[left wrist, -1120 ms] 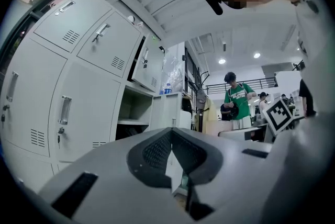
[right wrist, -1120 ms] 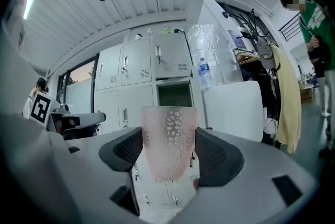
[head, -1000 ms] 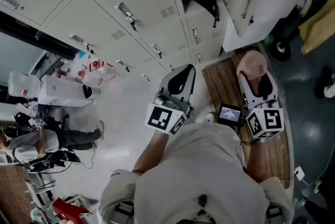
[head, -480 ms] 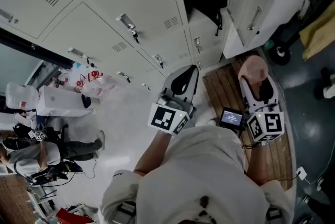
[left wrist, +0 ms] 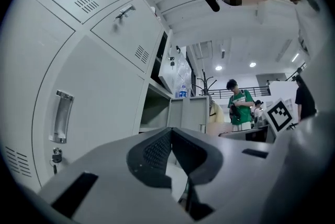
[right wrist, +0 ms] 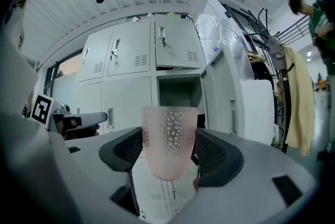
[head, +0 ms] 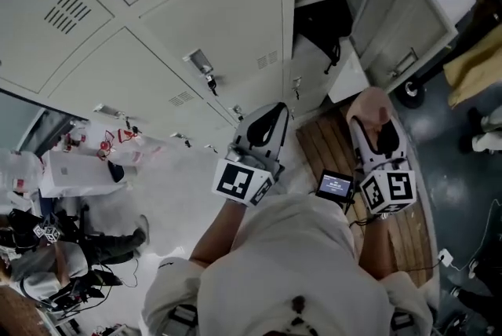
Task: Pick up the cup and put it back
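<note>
The cup (right wrist: 169, 140), a translucent pink tumbler with a dimpled, beaded wall that tapers toward its base, is gripped upright in the right gripper (right wrist: 170, 154). It is clasped on both sides by the dark, ribbed pads of the fingers (right wrist: 214, 157) and is carried clear of any surface. In the head view the cup (head: 375, 102) is seen as a rounded pink shape at the tip of the right gripper (head: 378, 126), above a slatted wooden floor board (head: 321, 146). A small lit screen (head: 335, 185) is mounted just beside this gripper's marker cube (head: 387, 191). The left gripper (left wrist: 170, 136) is held alongside, its fingers (left wrist: 152, 152) pressed together at their tips with nothing between them; in the head view the left gripper (head: 263, 126) is seen just left of the board. Both grippers are pointed toward a bank of smooth pale grey metal lockers (head: 196, 20), whose flat doors are fitted with louvred vents and recessed metal handles. One locker compartment (head: 329, 5) stands open, its door (head: 404, 24) swung out to the right, and a dark bag (head: 323, 27) is seen inside. A plastic bottle (left wrist: 182, 92) is seen on top of the lockers in the left gripper view, and a person in a green shirt (left wrist: 239, 108) is seen in the background.
</note>
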Tool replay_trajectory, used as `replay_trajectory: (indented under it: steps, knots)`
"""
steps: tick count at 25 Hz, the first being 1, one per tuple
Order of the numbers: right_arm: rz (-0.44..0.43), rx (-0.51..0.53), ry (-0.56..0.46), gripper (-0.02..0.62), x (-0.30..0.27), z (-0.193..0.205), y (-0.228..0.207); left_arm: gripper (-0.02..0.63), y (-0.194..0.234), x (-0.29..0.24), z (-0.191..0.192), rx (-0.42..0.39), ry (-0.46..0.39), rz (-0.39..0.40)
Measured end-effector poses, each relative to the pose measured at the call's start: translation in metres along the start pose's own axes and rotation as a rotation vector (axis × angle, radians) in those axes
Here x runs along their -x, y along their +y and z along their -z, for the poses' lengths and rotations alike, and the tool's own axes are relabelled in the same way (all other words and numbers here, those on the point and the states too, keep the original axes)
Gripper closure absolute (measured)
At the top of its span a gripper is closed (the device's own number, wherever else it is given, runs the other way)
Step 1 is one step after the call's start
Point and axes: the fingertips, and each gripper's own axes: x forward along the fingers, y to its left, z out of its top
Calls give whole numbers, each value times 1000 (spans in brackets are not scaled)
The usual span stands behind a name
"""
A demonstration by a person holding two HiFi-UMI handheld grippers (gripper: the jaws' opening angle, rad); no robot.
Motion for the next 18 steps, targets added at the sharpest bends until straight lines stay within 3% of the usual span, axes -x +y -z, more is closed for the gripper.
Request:
replay_trajectory:
  steps: [9,18]
  knots:
    - [17,5,30,270,-48,6,26,598,43,-4,-11,-13,-16,42]
    - [-81,68,-16,270,-121,-25,13,598,58,-22,-39,-40,-58,-35]
